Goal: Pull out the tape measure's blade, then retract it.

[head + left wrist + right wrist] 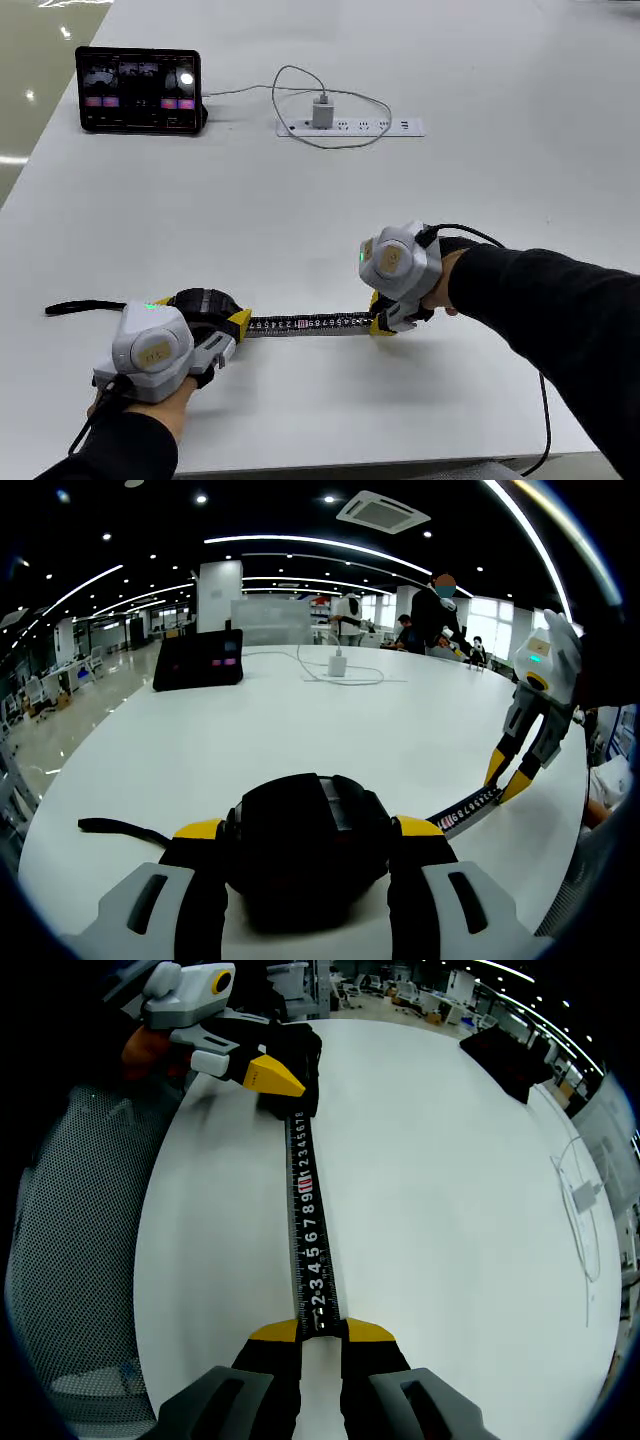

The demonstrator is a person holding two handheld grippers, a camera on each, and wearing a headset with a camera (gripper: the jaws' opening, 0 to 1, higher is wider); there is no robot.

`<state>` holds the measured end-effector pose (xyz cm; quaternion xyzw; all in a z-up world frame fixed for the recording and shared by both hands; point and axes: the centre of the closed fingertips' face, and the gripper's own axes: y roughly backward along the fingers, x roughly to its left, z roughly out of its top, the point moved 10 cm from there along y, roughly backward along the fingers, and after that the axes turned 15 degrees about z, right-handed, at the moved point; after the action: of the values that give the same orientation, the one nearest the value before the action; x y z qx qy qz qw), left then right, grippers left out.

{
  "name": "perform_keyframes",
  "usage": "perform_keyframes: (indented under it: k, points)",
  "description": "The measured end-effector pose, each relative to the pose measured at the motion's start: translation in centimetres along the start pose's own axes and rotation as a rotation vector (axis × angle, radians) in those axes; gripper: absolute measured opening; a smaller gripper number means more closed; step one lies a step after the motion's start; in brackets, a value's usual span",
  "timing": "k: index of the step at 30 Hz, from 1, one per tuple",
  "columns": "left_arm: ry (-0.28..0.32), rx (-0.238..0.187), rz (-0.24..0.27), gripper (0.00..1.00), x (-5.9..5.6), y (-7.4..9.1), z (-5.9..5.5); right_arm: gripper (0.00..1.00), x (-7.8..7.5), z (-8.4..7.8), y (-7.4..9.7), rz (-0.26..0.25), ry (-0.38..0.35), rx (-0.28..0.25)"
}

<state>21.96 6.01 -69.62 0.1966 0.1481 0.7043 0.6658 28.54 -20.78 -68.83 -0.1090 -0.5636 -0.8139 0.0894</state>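
A black tape measure case (205,304) (305,845) (292,1055) rests on the white table (300,210), its wrist strap (82,307) trailing left. My left gripper (236,325) (308,828) is shut on the case, yellow tips either side. A dark blade (310,323) (308,1230) (468,808) with white numbers runs out flat along the table to the right. My right gripper (381,322) (321,1331) is shut on the blade's end, and appears as the other gripper (508,775) in the left gripper view.
A black tablet (140,90) stands at the back left. A white power strip (350,127) with a charger and looped cable (300,85) lies at the back middle. People stand far behind the table (440,615). The near table edge (380,462) runs just below my hands.
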Motion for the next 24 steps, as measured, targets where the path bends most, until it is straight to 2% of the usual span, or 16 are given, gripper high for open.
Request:
perform_keyframes:
  k: [24]
  points:
    - [-0.003, 0.005, -0.001, 0.61, -0.06, 0.04, 0.04, 0.10, 0.07, 0.69, -0.27, -0.007, -0.007, -0.013]
